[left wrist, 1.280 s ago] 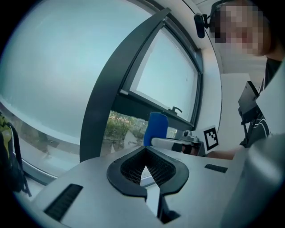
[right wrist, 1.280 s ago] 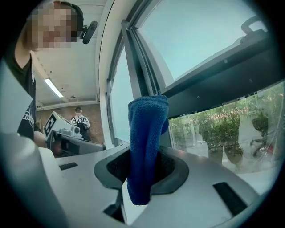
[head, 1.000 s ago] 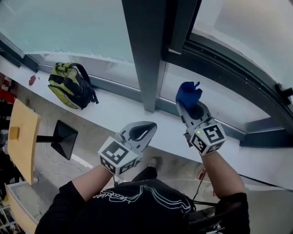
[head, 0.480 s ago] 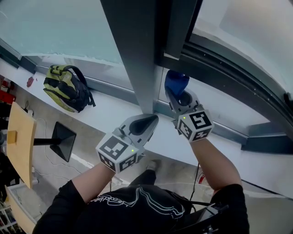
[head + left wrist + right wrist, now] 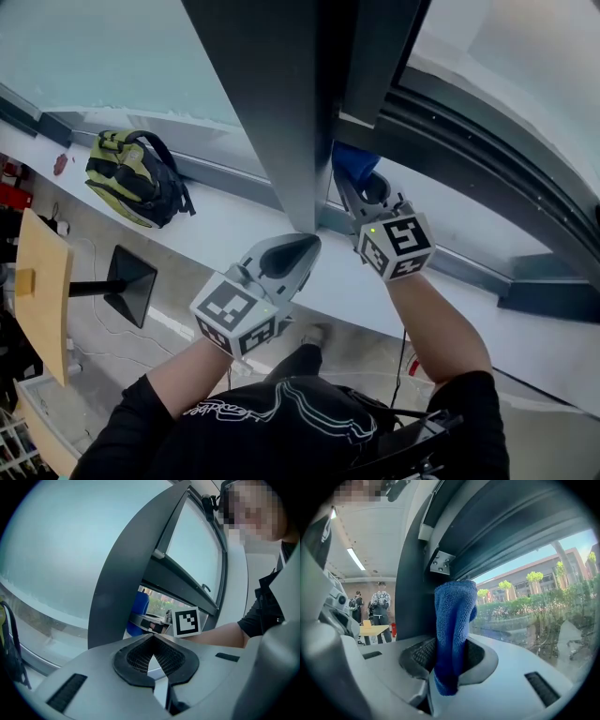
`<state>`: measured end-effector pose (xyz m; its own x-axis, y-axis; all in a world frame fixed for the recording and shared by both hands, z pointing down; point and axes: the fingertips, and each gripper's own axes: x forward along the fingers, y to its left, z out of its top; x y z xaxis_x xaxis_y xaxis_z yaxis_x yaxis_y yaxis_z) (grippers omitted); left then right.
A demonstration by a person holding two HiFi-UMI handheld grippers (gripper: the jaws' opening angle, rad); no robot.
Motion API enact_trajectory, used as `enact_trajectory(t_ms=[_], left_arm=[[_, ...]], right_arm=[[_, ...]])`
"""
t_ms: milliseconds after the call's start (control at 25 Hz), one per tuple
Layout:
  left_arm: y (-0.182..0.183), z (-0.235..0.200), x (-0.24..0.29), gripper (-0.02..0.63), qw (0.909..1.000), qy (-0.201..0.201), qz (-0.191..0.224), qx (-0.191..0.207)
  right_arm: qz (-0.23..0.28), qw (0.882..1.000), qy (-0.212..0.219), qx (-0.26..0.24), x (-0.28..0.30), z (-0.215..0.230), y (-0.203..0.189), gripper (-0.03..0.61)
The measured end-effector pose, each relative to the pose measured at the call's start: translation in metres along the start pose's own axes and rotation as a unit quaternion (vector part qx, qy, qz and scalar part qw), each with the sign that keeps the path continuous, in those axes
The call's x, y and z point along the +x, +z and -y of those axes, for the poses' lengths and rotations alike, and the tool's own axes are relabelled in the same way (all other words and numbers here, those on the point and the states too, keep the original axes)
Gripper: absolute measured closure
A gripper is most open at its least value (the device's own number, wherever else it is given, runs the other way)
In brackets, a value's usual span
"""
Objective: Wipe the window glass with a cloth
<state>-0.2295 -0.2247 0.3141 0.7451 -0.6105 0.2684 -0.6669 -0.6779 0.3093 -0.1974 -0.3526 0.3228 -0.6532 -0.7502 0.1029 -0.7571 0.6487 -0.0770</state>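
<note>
Beside the dark window post (image 5: 272,103), our right gripper (image 5: 450,656) has its jaws pinching a blue cloth (image 5: 452,620). The cloth stands upright from the jaws, top edge near a metal bracket (image 5: 440,563), window glass (image 5: 543,583) just to its right. We cannot tell whether cloth touches glass. Our left gripper (image 5: 152,641) is held lower, jaw tips pressed together, nothing between them. A green-black backpack (image 5: 131,178) lies on the white sill (image 5: 225,225), well apart.

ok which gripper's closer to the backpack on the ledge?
Left. The left tongs, shut and empty, sit on the same side of the dark window post as the backpack. The right tongs, clamped on the blue cloth, are past the post, farther off.
</note>
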Motion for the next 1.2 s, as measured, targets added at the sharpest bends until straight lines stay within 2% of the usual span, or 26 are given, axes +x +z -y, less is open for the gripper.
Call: enact_trajectory(t_ms=[240, 520, 920, 1200], left_arm=[[-0.005, -0.004, 0.005, 0.609, 1.0, 0.0, -0.003, 0.004], [-0.012, 0.014, 0.029, 0.609, 0.9999, -0.007, -0.01, -0.001], [-0.031, 0.072, 0.086, 0.609, 0.9994, -0.019, -0.029, -0.003], [-0.045, 0.128, 0.125, 0.609, 0.9986, -0.027, -0.045, -0.007]], right_arm=[[0.008, 1.0, -0.017, 0.0, -0.005, 0.014, 0.003, 0.486], [0.008, 0.999, -0.039, -0.007, -0.046, 0.044, 0.001, 0.486], [0.007, 0.996, -0.085, -0.003, -0.137, 0.115, -0.017, 0.486], [0.0, 0.991, -0.134, 0.0, -0.228, 0.181, -0.031, 0.486]])
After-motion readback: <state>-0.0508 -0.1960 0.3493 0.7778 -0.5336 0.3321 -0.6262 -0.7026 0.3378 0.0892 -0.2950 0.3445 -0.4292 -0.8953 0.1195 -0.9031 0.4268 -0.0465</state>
